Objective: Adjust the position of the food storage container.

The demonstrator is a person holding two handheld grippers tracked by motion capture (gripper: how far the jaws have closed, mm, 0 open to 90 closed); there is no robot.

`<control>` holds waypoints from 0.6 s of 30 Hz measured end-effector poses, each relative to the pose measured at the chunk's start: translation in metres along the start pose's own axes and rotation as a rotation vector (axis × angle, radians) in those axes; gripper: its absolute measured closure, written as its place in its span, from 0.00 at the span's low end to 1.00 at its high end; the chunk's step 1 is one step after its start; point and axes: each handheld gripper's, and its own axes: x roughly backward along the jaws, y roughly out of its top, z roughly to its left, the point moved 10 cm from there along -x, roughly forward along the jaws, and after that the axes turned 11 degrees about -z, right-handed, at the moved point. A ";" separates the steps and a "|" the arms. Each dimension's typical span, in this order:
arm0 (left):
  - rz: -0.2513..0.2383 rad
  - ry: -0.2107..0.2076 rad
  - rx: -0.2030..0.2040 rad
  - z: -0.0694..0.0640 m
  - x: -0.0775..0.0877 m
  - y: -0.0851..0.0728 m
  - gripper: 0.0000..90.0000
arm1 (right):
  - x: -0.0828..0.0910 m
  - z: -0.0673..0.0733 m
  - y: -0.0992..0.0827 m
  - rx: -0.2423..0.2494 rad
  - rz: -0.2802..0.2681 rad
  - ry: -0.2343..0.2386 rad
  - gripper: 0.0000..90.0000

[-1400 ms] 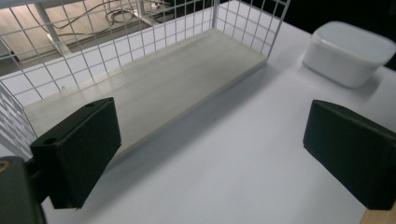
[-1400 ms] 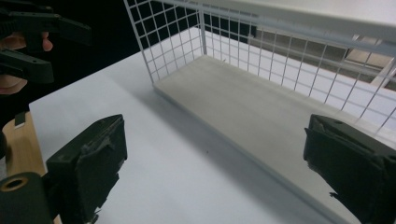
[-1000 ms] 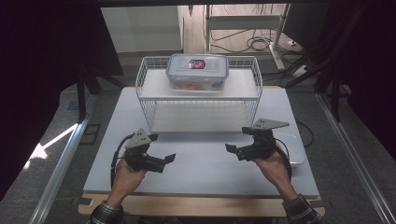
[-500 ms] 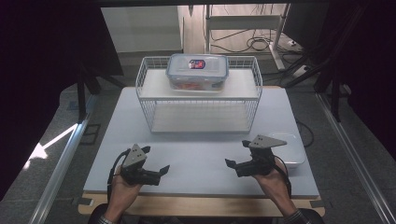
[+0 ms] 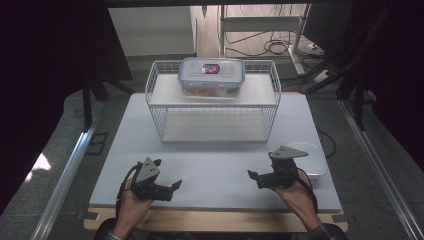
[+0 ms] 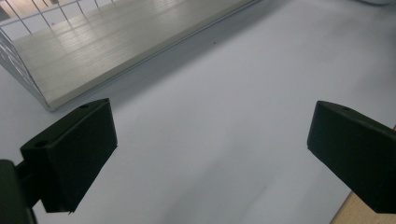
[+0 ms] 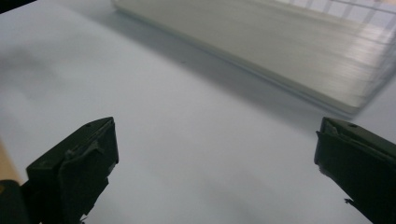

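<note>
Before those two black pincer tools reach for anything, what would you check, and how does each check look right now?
1. Left gripper jaws apart and holding nothing: ok.
2. Right gripper jaws apart and holding nothing: ok.
3. Clear plastic box with a blue-rimmed lid sitting level on top of the white wire rack: ok.
4. Lid latched shut on that box: cannot tell.
5. Pale grey tabletop bare between both grippers and the rack: ok.
6. Flat white lidded container clear of the right gripper: not ok, it lies close beside that hand.
</note>
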 end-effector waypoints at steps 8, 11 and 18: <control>0.004 -0.002 0.003 0.000 -0.001 -0.001 0.01 | 0.015 -0.034 0.006 -0.015 0.004 -0.118 0.18; 0.001 -0.005 0.011 0.000 -0.001 -0.001 0.01 | 0.024 -0.048 0.010 -0.036 -0.006 -0.154 0.32; 0.000 -0.009 0.017 0.001 -0.002 -0.001 0.02 | 0.046 -0.089 0.009 -0.090 0.008 -0.245 0.67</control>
